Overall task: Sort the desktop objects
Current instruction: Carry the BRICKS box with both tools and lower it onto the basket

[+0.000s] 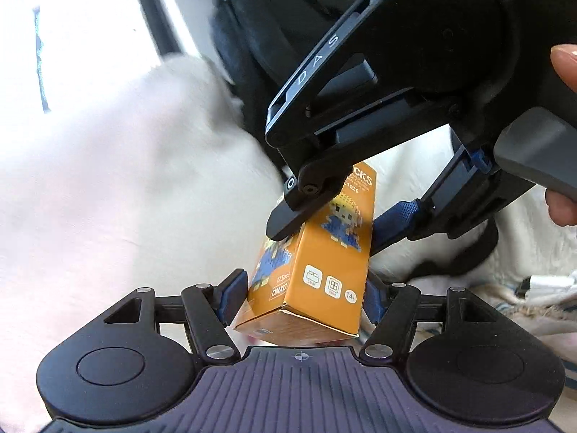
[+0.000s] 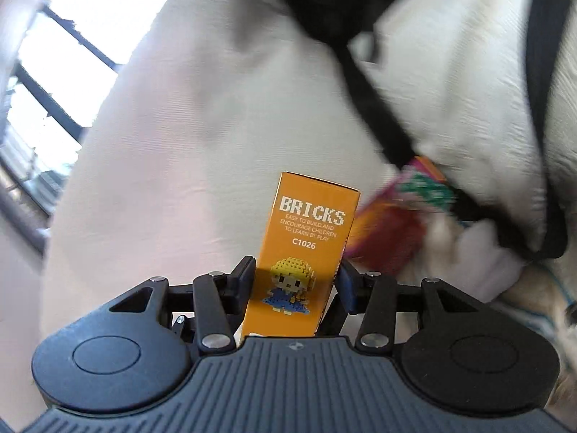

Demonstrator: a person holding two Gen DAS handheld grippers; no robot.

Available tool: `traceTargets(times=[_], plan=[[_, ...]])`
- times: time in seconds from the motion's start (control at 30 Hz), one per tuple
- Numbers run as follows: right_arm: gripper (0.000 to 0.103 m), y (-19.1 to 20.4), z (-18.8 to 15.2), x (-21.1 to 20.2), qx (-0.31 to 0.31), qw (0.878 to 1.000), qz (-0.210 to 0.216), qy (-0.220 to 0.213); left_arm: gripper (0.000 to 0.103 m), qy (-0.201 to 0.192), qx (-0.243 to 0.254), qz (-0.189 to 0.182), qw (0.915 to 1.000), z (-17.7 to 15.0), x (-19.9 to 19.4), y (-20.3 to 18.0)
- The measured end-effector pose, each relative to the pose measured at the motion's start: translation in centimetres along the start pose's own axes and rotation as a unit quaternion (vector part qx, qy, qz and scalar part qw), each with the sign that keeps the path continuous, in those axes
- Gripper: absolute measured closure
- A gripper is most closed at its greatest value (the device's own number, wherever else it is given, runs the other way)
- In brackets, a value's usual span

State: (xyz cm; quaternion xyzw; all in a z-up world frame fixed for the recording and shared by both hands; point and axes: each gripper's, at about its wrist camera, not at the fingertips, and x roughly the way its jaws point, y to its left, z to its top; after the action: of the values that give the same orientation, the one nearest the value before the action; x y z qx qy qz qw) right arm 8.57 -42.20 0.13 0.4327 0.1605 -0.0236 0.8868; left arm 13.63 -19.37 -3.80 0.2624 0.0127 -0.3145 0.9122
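Note:
An orange cardboard box (image 1: pixel 324 263) printed "BRICKS" with a blocky blond figure is held up off any surface by both grippers. My left gripper (image 1: pixel 304 299) is shut on its lower end, blue pads against both sides. From the upper right my right gripper (image 1: pixel 339 223) reaches in and clamps the box at the figure's height. In the right wrist view the orange box (image 2: pixel 313 223) stands upright between the right gripper's (image 2: pixel 296 281) fingers, title end away from the camera. Its bottom end is hidden under the gripper body.
A blurred pink and red box (image 2: pixel 393 223) with green print lies behind the orange one. White fabric (image 1: pixel 126 180) and black straps (image 2: pixel 371 108) fill the background. A person's fingers (image 1: pixel 564 65) hold the right gripper's handle. A bright window (image 2: pixel 54 54) is at left.

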Motion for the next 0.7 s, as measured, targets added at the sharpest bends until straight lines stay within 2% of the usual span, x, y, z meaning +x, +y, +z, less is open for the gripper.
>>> traceTargets(times=[0.03,0.1,0.17,0.33,0.5,0.63,0.7], plan=[[0.051,1.4,-0.6,-0.5,-0.008,1.000,0.011,0.003,0.036,0.000,-0.001,0.011,0.9999,0.5,-1.2,0.7],[0.051,4.0,0.8,0.6,-0.017,0.999,0.038,0.012,0.036,0.005,0.002,0.037,0.9993,1.1,-3.8,2.2],[0.051,6.3,-0.7,-0.2,-0.022,0.997,0.067,0.025,0.036,0.012,0.004,0.060,0.9981,1.3,-6.4,4.0],[0.051,13.0,-5.0,1.9,-0.043,0.987,0.134,0.081,0.035,0.045,0.006,0.127,0.9909,-0.4,-12.1,8.5],[0.051,17.5,-9.3,6.6,-0.070,0.976,0.151,0.140,0.033,0.089,-0.009,0.168,0.9817,-3.6,-15.8,11.6],[0.052,18.4,-12.3,9.4,-0.059,0.966,0.168,0.186,0.031,0.097,-0.025,0.191,0.9765,-5.6,-17.5,13.2],[0.053,19.4,-13.1,9.9,-0.065,0.964,0.162,0.202,0.026,0.100,-0.034,0.204,0.9733,-6.3,-18.0,14.0]])
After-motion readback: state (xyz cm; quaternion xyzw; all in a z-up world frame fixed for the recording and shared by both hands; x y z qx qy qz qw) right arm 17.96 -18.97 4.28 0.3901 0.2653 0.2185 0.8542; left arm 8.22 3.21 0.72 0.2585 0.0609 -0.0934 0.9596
